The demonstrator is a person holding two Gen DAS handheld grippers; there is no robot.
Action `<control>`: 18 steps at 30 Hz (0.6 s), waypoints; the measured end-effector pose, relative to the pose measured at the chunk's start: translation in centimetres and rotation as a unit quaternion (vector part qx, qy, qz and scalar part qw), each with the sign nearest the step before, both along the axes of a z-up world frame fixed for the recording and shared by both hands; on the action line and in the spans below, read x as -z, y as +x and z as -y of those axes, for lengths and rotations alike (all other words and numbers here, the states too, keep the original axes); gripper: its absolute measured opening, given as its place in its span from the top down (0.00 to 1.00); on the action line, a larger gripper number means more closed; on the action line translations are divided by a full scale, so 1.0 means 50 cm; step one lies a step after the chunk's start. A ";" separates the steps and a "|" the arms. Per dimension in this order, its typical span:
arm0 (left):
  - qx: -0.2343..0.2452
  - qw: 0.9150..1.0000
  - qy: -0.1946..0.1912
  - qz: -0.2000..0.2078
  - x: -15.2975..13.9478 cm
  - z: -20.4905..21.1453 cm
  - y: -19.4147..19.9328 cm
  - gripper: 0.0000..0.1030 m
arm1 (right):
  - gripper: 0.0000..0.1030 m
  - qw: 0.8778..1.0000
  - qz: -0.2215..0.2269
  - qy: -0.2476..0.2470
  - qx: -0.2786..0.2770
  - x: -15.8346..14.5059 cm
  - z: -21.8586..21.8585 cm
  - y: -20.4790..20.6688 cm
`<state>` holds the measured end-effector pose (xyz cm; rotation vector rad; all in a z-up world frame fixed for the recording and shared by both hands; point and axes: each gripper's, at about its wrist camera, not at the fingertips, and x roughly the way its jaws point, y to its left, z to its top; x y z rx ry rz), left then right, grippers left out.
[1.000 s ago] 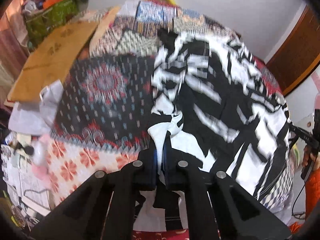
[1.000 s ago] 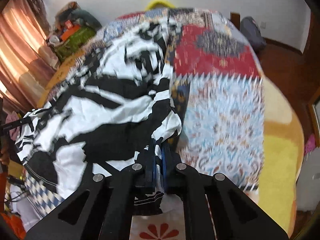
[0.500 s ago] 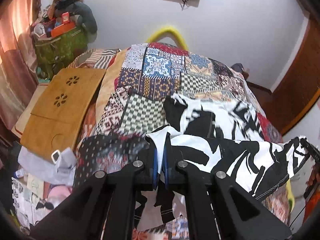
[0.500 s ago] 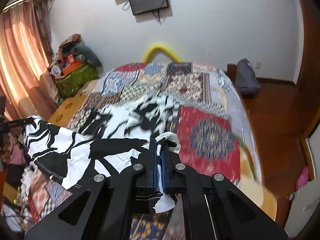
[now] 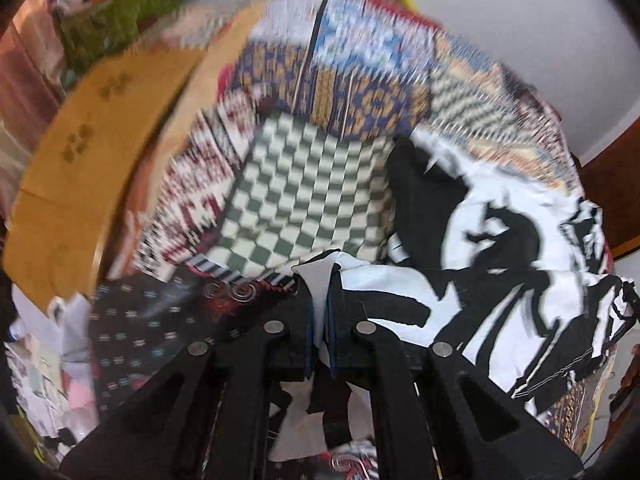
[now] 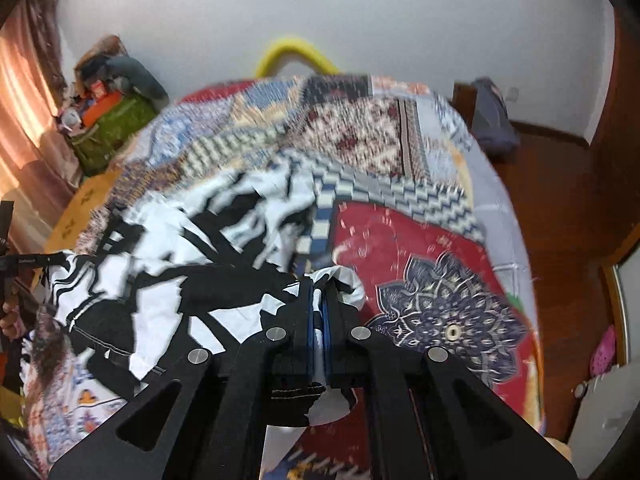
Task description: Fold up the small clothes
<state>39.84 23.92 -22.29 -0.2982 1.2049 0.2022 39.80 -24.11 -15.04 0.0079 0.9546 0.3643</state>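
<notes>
A black-and-white patterned garment (image 5: pixel 480 264) lies partly on a patchwork bedspread (image 5: pixel 304 192) and hangs stretched between both grippers. My left gripper (image 5: pixel 320 280) is shut on one white corner of it, held above the bed's near side. My right gripper (image 6: pixel 318 288) is shut on the other corner of the garment (image 6: pixel 180 272), with cloth bunched over its fingertips. The far part of the garment rests on the bedspread (image 6: pixel 420 256). Both views are blurred by motion.
A wooden lap board (image 5: pixel 92 160) lies at the bed's left edge. A green bag with clutter (image 6: pixel 116 128) stands by the curtain. A yellow hoop (image 6: pixel 296 52) rises behind the bed. A dark bag (image 6: pixel 492 120) sits on the wooden floor at right.
Both grippers have lifted the garment's near edge up and carried it forward over the bed; now the views tilt down toward the bedspread again.
</notes>
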 end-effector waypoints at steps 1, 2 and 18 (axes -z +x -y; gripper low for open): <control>0.002 1.000 -0.002 -0.007 0.014 -0.002 0.004 0.92 | 0.97 1.000 -0.007 0.000 0.000 0.013 0.001 0.006; 0.006 1.000 -0.003 -0.015 0.030 -0.006 0.007 0.87 | 0.97 1.000 -0.013 0.001 0.001 0.025 0.002 0.009; 0.005 1.000 -0.021 0.019 -0.025 -0.047 -0.141 0.40 | 0.66 1.000 -0.019 0.022 0.002 -0.003 0.043 -0.068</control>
